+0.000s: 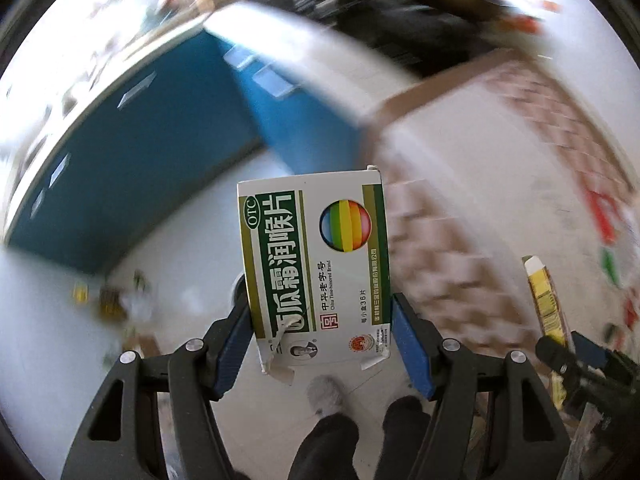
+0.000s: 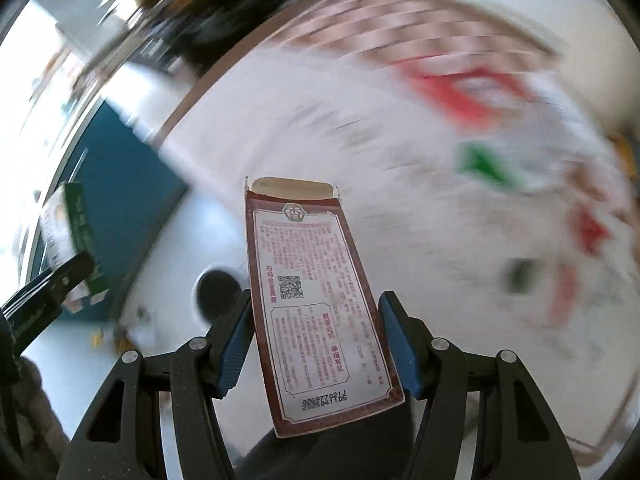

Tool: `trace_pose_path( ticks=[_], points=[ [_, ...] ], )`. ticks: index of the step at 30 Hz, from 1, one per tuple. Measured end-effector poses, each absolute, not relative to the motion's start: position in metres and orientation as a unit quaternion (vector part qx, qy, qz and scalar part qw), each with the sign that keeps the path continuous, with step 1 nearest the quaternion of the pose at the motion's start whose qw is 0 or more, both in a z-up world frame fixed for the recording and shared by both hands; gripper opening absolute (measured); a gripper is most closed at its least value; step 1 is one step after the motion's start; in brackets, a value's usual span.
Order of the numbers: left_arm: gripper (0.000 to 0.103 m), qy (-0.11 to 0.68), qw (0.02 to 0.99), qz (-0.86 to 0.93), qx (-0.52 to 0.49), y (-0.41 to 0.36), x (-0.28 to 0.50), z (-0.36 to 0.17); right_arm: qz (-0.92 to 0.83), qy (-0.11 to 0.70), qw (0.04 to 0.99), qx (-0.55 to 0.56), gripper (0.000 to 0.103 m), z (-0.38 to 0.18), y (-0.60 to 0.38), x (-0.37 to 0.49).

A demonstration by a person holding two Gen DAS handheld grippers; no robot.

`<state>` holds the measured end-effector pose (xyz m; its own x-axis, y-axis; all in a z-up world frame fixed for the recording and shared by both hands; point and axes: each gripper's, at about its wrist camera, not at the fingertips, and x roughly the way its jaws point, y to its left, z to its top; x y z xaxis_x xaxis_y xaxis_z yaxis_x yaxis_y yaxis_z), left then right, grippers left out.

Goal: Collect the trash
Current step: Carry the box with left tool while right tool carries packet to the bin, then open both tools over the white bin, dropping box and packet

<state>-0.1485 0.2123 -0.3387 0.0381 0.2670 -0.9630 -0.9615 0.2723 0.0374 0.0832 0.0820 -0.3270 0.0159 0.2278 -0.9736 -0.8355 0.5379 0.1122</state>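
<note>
My left gripper (image 1: 320, 320) is shut on a white and green medicine box (image 1: 316, 256) with a rainbow ball logo, held in the air. My right gripper (image 2: 316, 316) is shut on a flat dark red carton (image 2: 316, 300) with printed text and a QR code. The right gripper and its carton, seen edge-on as a yellow strip (image 1: 548, 300), show at the right of the left wrist view. The left gripper with the green box (image 2: 72, 248) shows at the left of the right wrist view. A large cardboard box (image 1: 500, 180) with red and green print fills the right, blurred.
Small scraps of litter (image 1: 120, 300) lie on the pale floor by a blue cabinet (image 1: 140, 168). The person's feet (image 1: 328, 396) stand below the grippers. A dark round object (image 2: 218, 288) sits on the floor. Dark clutter (image 1: 400, 20) lies beyond the cardboard box.
</note>
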Motion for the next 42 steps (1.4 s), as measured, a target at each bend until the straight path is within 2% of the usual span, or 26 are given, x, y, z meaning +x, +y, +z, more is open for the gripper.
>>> trace_pose_path(
  ticks=[4, 11, 16, 21, 24, 26, 27, 30, 31, 32, 33, 35, 38, 42],
  points=[
    [0.064, 0.493, 0.577, 0.505, -0.411, 0.245, -0.225, -0.408, 0.454, 0.574, 0.602, -0.319, 0.063, -0.397, 0.143, -0.007],
    [0.064, 0.433, 0.507, 0.440, -0.602, 0.290, -0.335, -0.582, 0.479, 0.585, 0.525, -0.391, 0.063, -0.553, 0.210, -0.119],
    [0.064, 0.410, 0.467, 0.404, -0.671, 0.310, -0.372, -0.688, 0.469, 0.620, 0.479, -0.409, 0.063, -0.670, 0.238, -0.156],
    [0.066, 0.403, 0.447, 0.383, -0.701, 0.318, -0.382, -0.759, 0.452, 0.654, 0.450, -0.407, 0.063, -0.772, 0.263, -0.178],
    [0.070, 0.407, 0.447, 0.381, -0.700, 0.321, -0.388, -0.785, 0.449, 0.662, 0.441, -0.406, 0.063, -0.813, 0.278, -0.194],
    [0.086, 0.403, 0.447, 0.381, -0.702, 0.320, -0.390, -0.794, 0.448, 0.666, 0.435, -0.408, 0.064, -0.835, 0.288, -0.197],
    [0.089, 0.402, 0.448, 0.382, -0.701, 0.321, -0.390, -0.796, 0.448, 0.667, 0.431, -0.410, 0.065, -0.843, 0.289, -0.197],
    [0.092, 0.407, 0.449, 0.394, -0.691, 0.318, -0.395, -0.799, 0.451, 0.671, 0.419, -0.414, 0.066, -0.863, 0.296, -0.194],
    [0.095, 0.412, 0.449, 0.402, -0.683, 0.316, -0.395, -0.797, 0.454, 0.670, 0.416, -0.415, 0.068, -0.865, 0.296, -0.194],
    [0.100, 0.419, 0.447, 0.412, -0.675, 0.316, -0.396, -0.796, 0.457, 0.664, 0.416, -0.421, 0.076, -0.868, 0.296, -0.198],
    [0.101, 0.426, 0.448, 0.424, -0.662, 0.314, -0.397, -0.793, 0.459, 0.659, 0.418, -0.424, 0.089, -0.868, 0.295, -0.199],
    [0.101, 0.447, 0.450, 0.461, -0.620, 0.308, -0.401, -0.783, 0.462, 0.654, 0.418, -0.428, 0.101, -0.875, 0.299, -0.198],
    [0.101, 0.478, 0.445, 0.515, -0.555, 0.295, -0.405, -0.767, 0.469, 0.639, 0.425, -0.437, 0.101, -0.870, 0.298, -0.200],
    [0.101, 0.485, 0.435, 0.537, -0.537, 0.280, -0.406, -0.749, 0.474, 0.615, 0.439, -0.452, 0.101, -0.851, 0.295, -0.199]
  ],
)
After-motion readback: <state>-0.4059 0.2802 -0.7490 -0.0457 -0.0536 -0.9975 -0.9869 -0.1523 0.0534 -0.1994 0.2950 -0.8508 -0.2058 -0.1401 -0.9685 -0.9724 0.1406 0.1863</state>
